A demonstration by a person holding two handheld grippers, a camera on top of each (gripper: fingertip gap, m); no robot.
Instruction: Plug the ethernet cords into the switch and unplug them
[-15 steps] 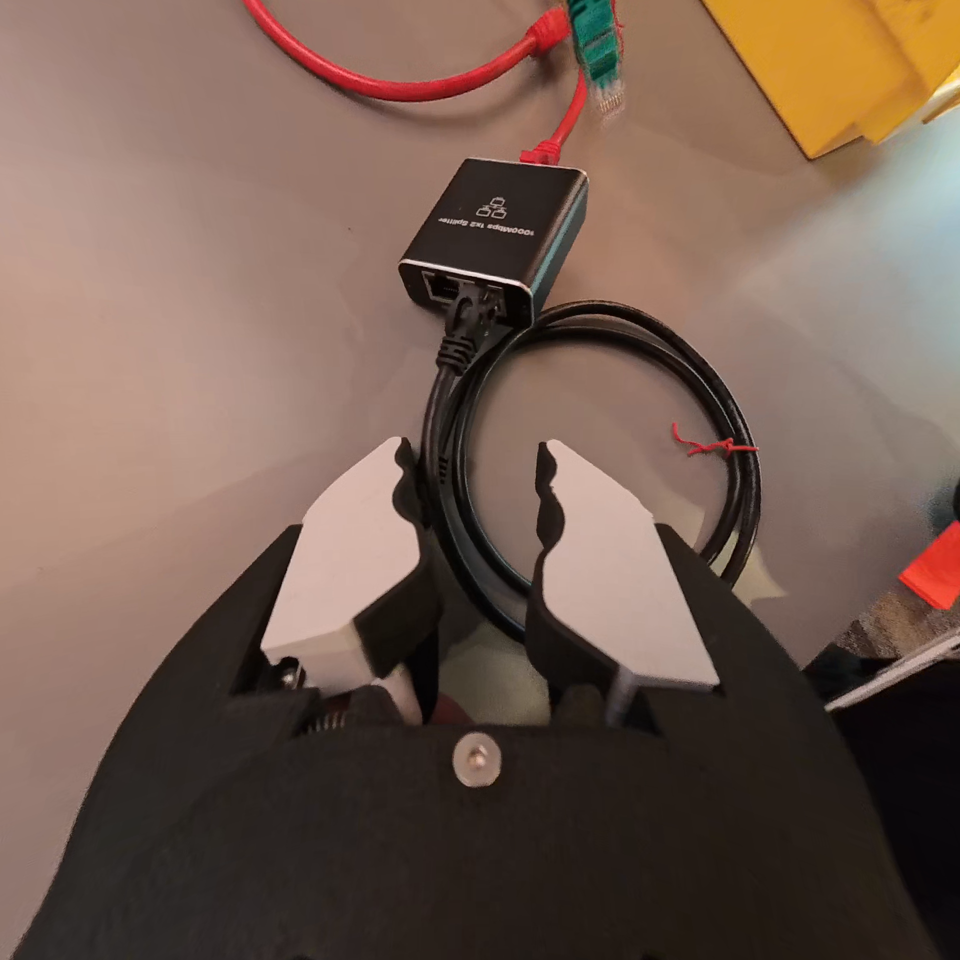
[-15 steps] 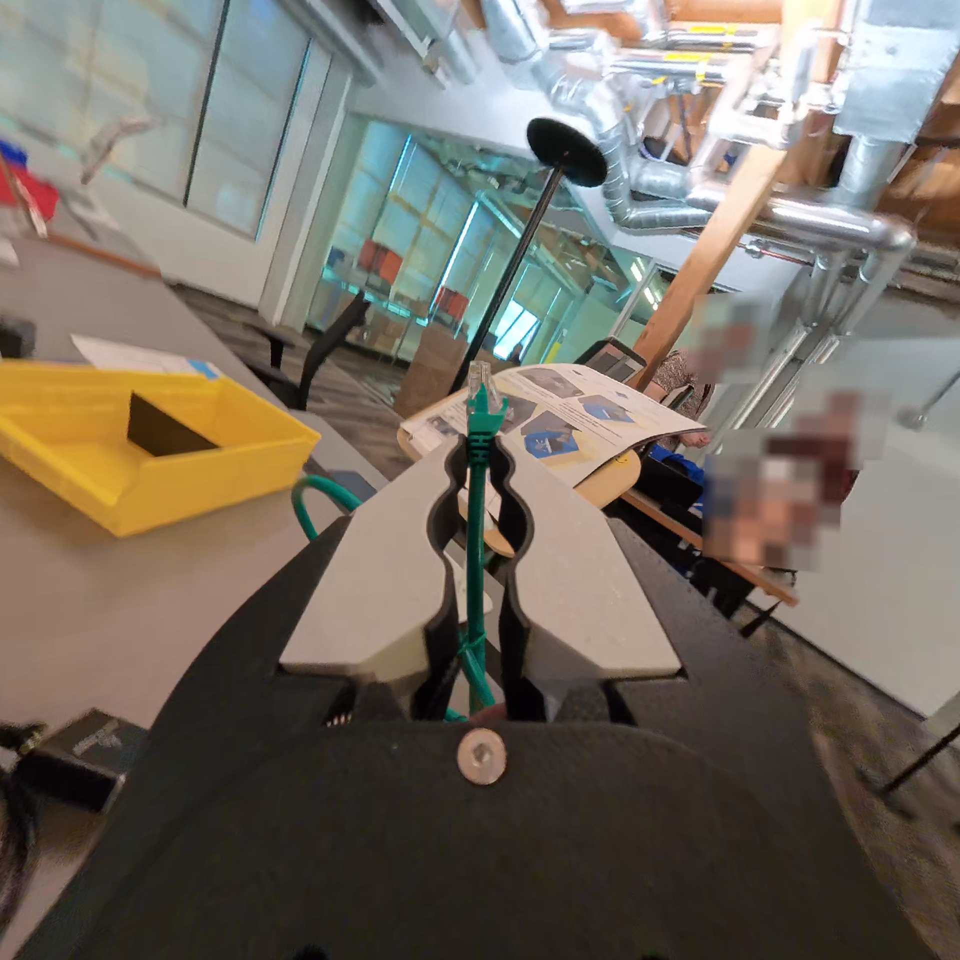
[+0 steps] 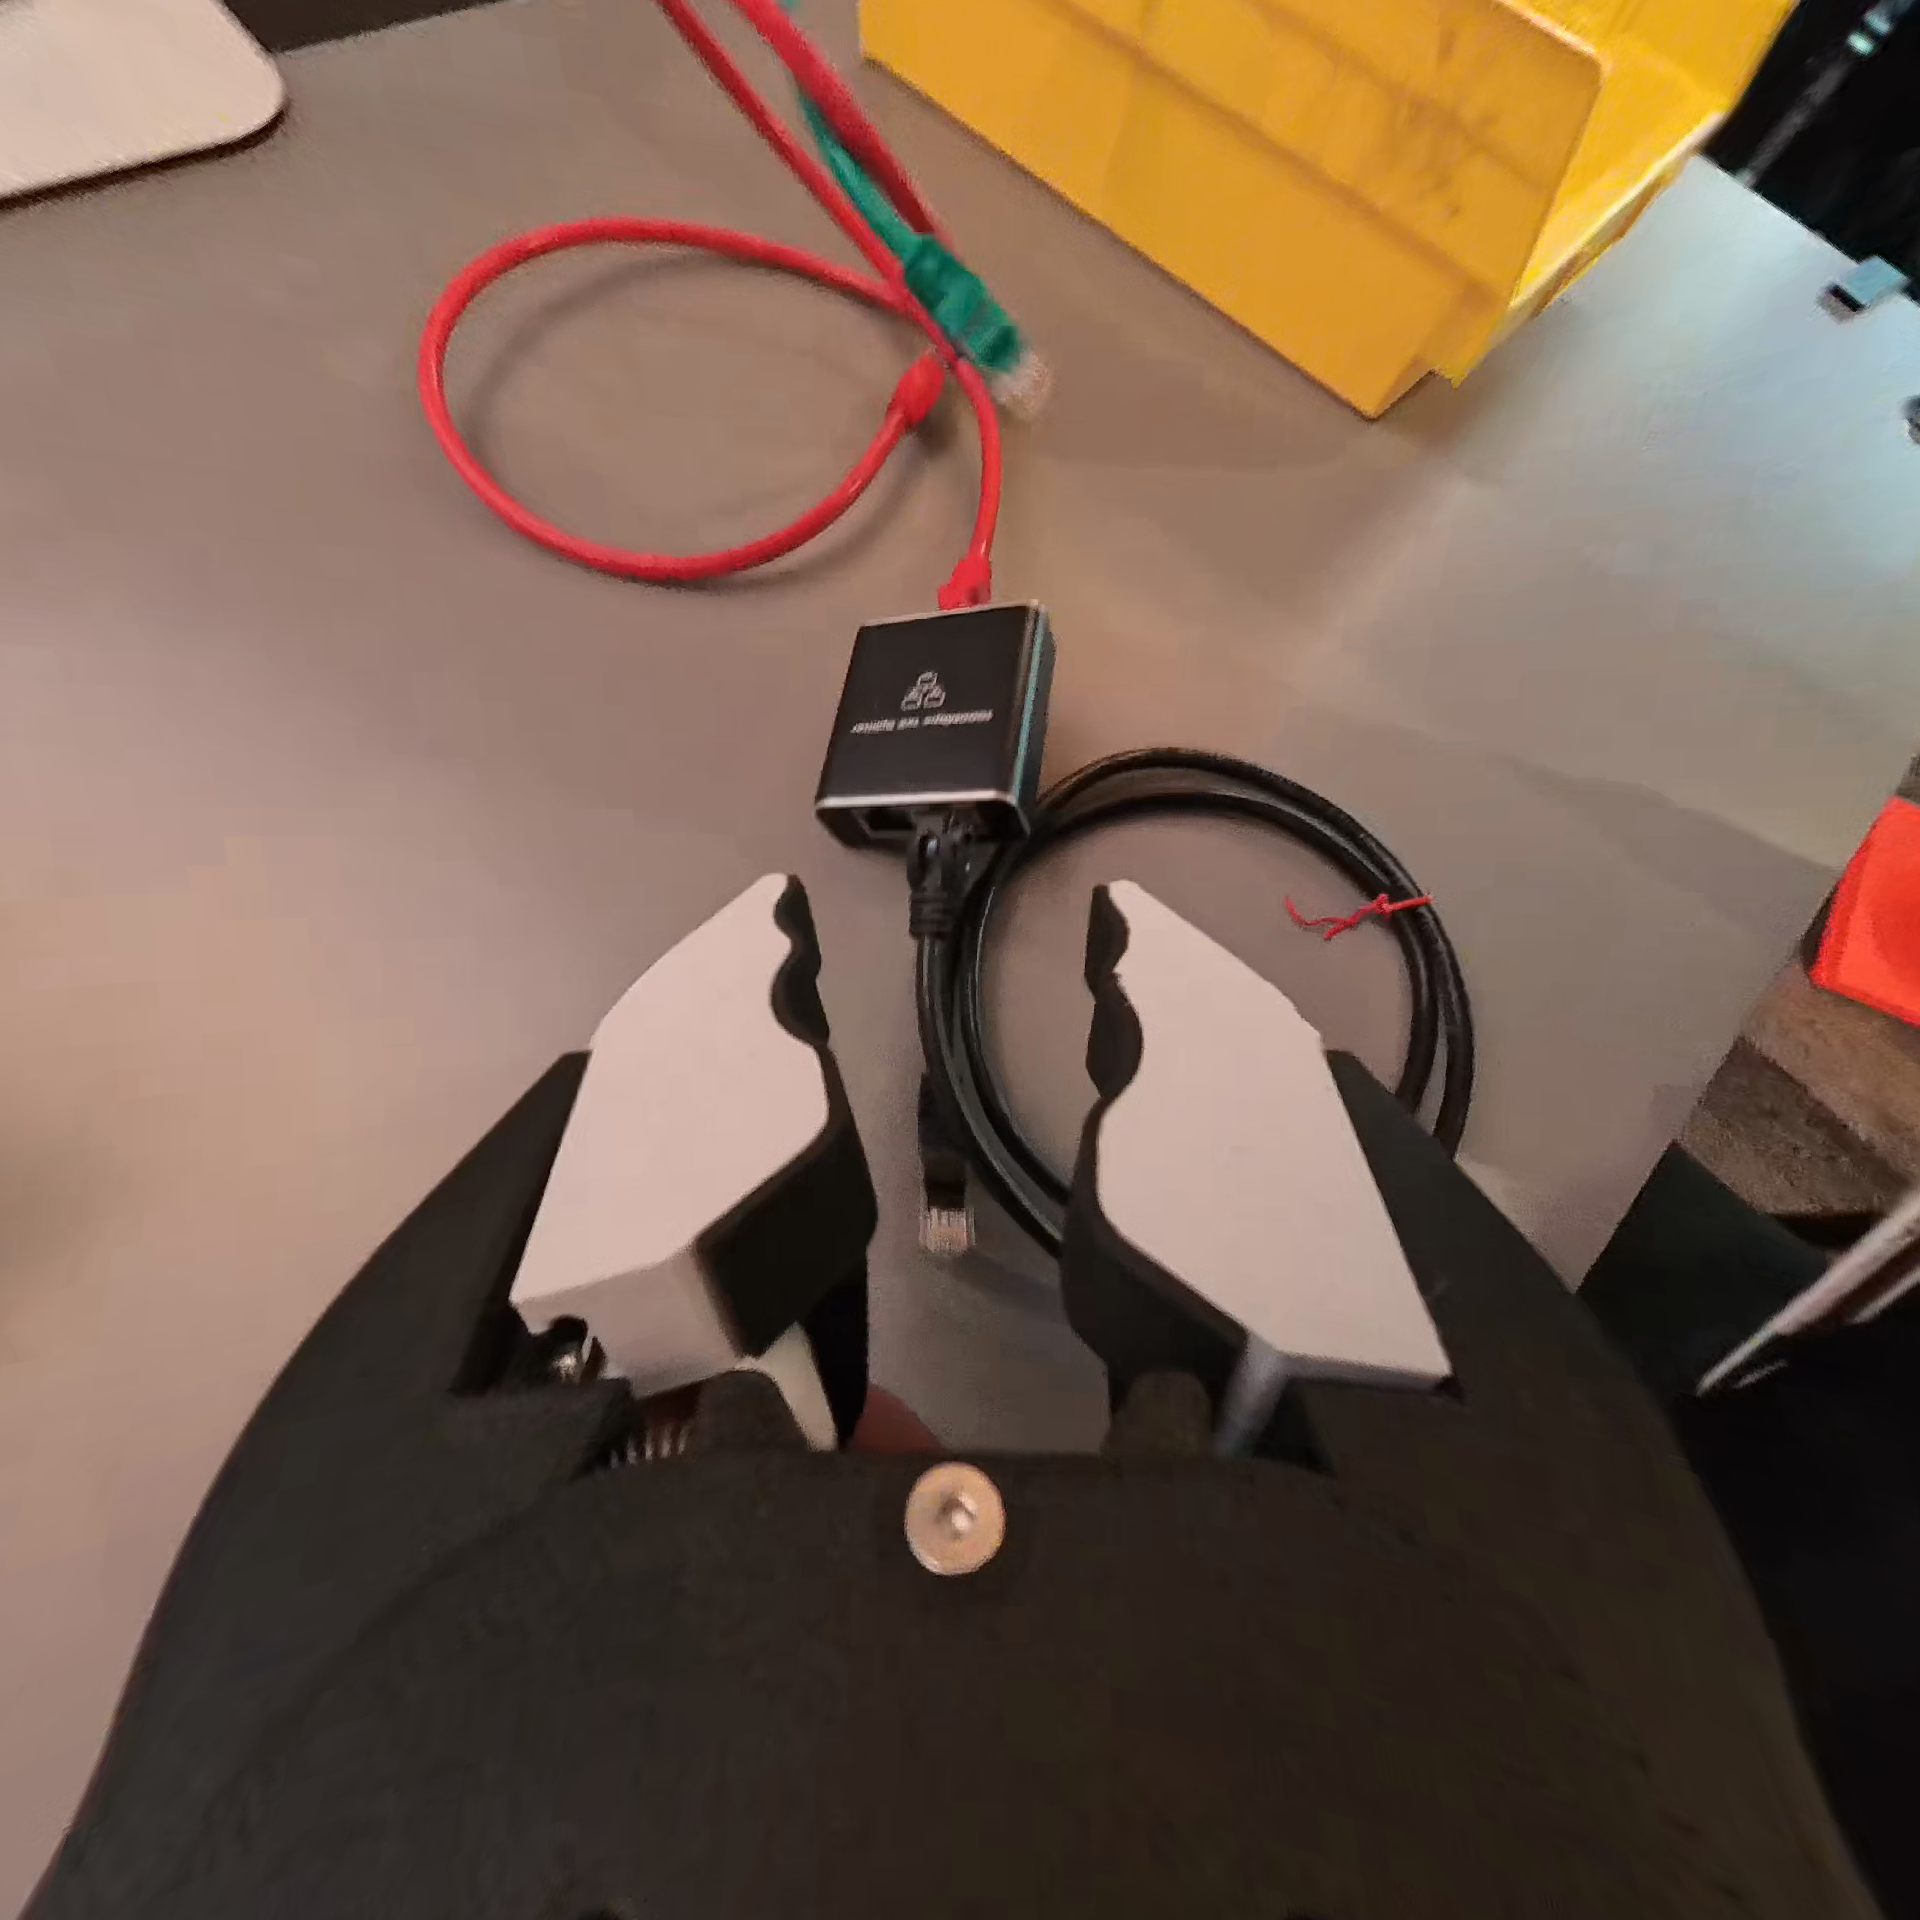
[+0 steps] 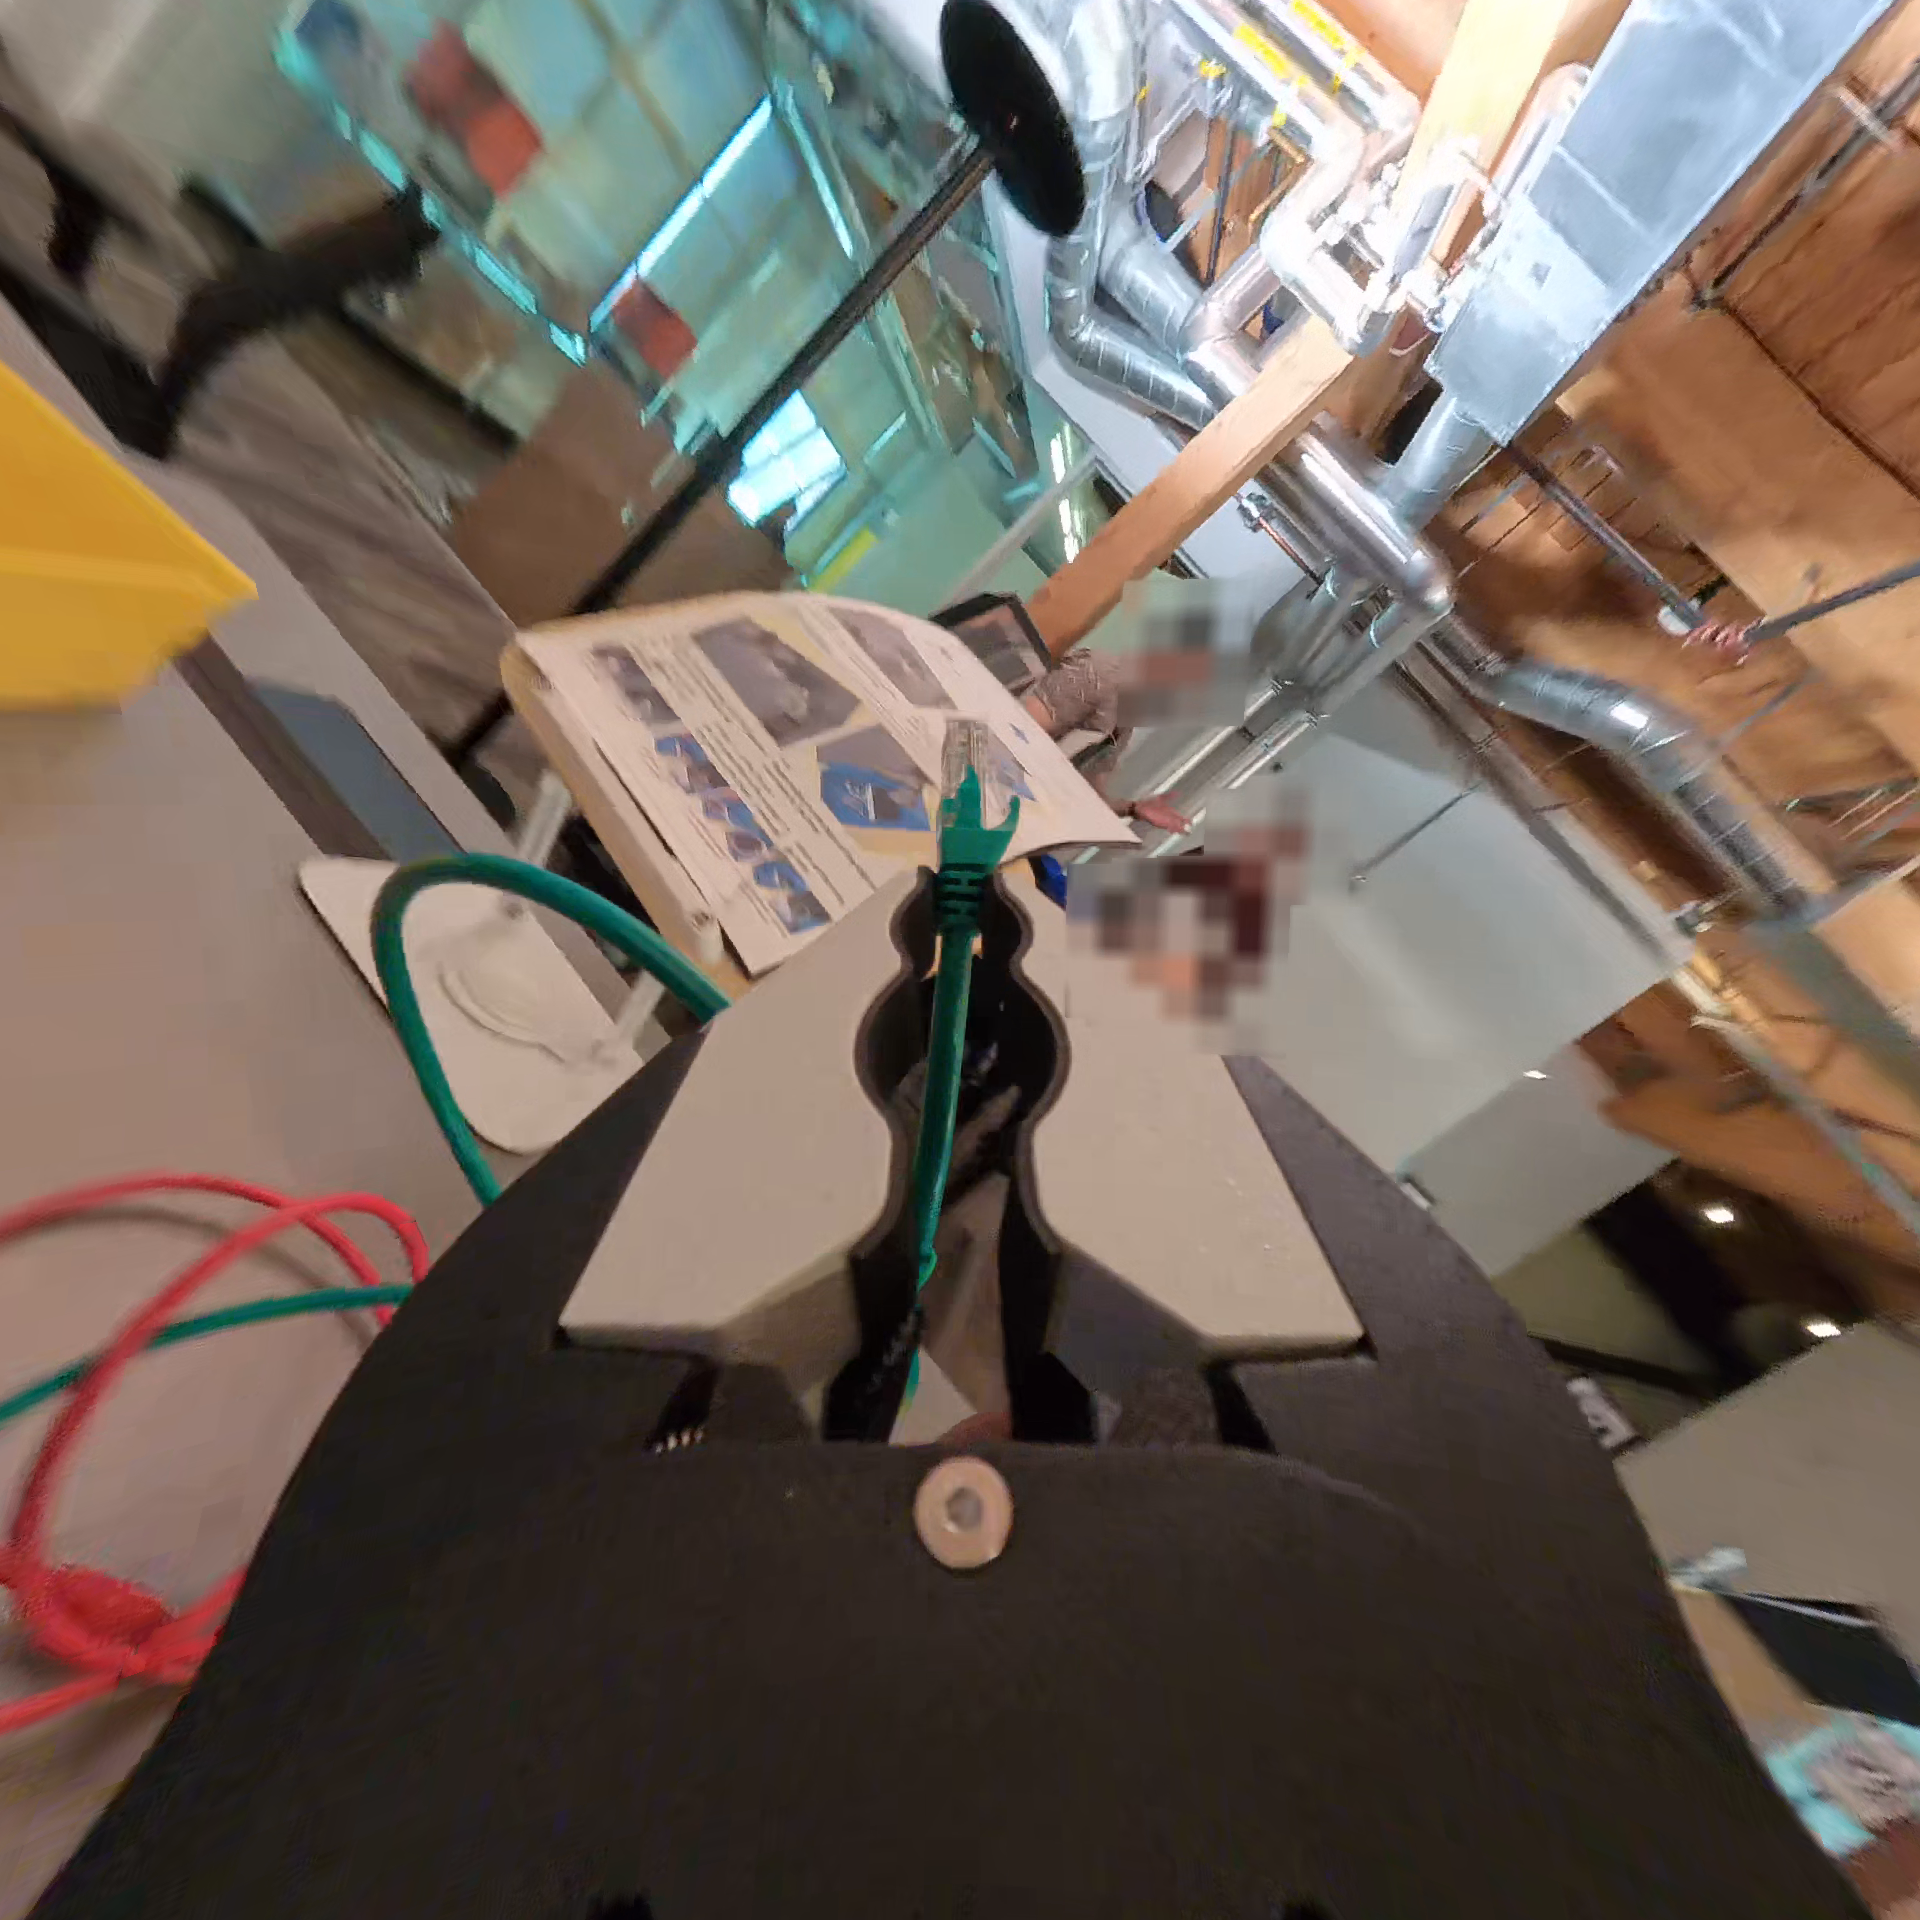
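A small black switch lies on the grey table. A red cord is plugged into its far side. A coiled black cord is plugged into its near right port; the near left port is empty. The black cord's loose plug lies between my fingers. My left gripper is open and empty, just short of the switch. A loose green plug lies beyond the switch by the red cord. My right gripper is shut on the green cord just behind its other plug, raised and pointing away into the room.
A yellow bin stands beyond the switch on the right and shows in the right wrist view. An orange object sits at the right table edge. A white pad lies far left. Red cord loops lie under the right gripper.
My left gripper has pulled back and up from the switch and opened wider. My right gripper has tilted and swung with the green cord still in it.
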